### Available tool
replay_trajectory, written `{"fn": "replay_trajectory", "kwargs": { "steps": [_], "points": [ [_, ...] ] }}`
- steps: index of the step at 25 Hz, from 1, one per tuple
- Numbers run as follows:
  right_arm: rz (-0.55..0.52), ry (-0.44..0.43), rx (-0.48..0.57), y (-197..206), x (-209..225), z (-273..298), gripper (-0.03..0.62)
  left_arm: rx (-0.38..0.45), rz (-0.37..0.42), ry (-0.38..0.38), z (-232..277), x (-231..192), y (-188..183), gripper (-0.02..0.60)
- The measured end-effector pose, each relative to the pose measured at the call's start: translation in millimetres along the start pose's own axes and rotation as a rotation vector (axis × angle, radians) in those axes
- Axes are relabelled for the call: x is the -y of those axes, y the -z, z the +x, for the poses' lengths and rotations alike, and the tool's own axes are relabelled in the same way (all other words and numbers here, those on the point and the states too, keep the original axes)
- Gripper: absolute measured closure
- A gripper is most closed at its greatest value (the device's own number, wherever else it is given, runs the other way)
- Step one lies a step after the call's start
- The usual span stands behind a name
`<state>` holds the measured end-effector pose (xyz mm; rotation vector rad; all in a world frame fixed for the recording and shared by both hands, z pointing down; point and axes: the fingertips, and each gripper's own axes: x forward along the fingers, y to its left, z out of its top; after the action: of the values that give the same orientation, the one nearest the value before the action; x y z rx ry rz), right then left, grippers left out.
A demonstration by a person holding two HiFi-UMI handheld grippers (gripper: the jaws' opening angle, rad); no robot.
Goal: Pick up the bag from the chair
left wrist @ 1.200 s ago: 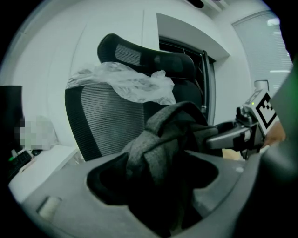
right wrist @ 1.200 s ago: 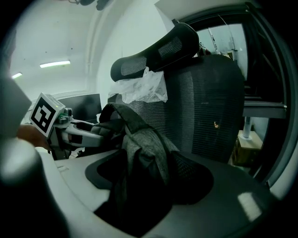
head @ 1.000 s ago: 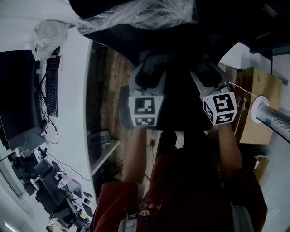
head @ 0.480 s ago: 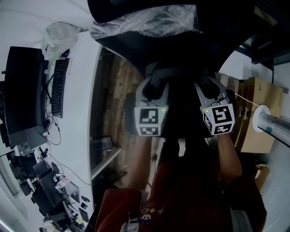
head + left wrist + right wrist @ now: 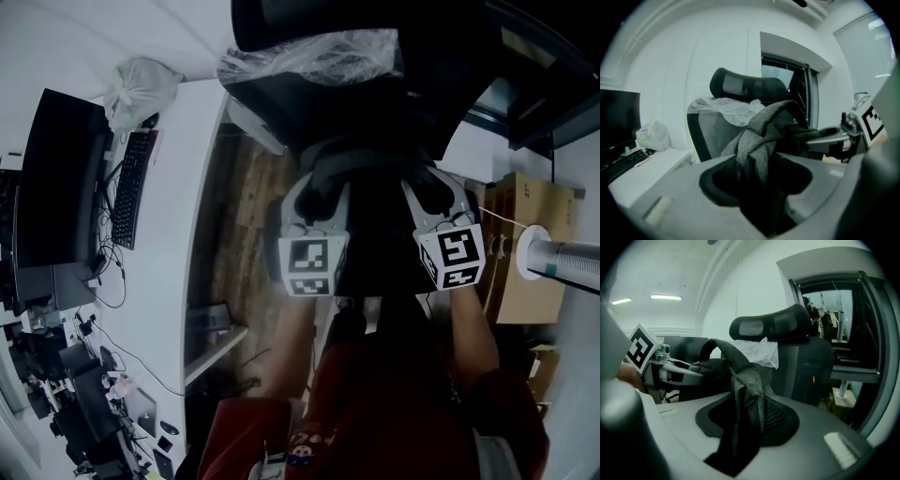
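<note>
Ok so the grabbing part looks done. My left claw (image 5: 317, 187) has just been closing and it's clamped on a bunched-up grey strap (image 5: 757, 140) of the bag (image 5: 375, 248). Same deal on the right claw (image 5: 424, 187): it's been squeezing in too, with the other grey strap (image 5: 744, 385) pinched between its jaws.

The bag itself is a dark lump hanging between the two claws, on the near side of the chair (image 5: 309, 103), whose back has plastic wrap (image 5: 314, 56) draped over the top.

What's left, as far as I can judge: get it properly up and clear of the seat. It's way too dark down there to say whether the bottom of the bag is off the seat yet or touching it. The straps look taut, though, so I'd guess the weight's mostly on me already.
</note>
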<state>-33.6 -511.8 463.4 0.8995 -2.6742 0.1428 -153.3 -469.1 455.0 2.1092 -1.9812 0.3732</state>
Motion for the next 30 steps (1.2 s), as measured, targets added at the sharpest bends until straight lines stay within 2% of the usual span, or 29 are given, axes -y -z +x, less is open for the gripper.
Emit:
{"fn": "replay_trajectory", "kwargs": {
  "steps": [12,30],
  "points": [
    [-0.031,0.089,0.056,-29.6,-49.0,-81.2,0.464,0.065,0.039,0.07,-85.0,24.7,-27.8,0.377],
    [0.005,0.195,0.08,-11.7,-121.8,-185.6,0.462,0.078,0.092,0.191,-193.2,68.2,-12.6,0.379]
  ]
}}
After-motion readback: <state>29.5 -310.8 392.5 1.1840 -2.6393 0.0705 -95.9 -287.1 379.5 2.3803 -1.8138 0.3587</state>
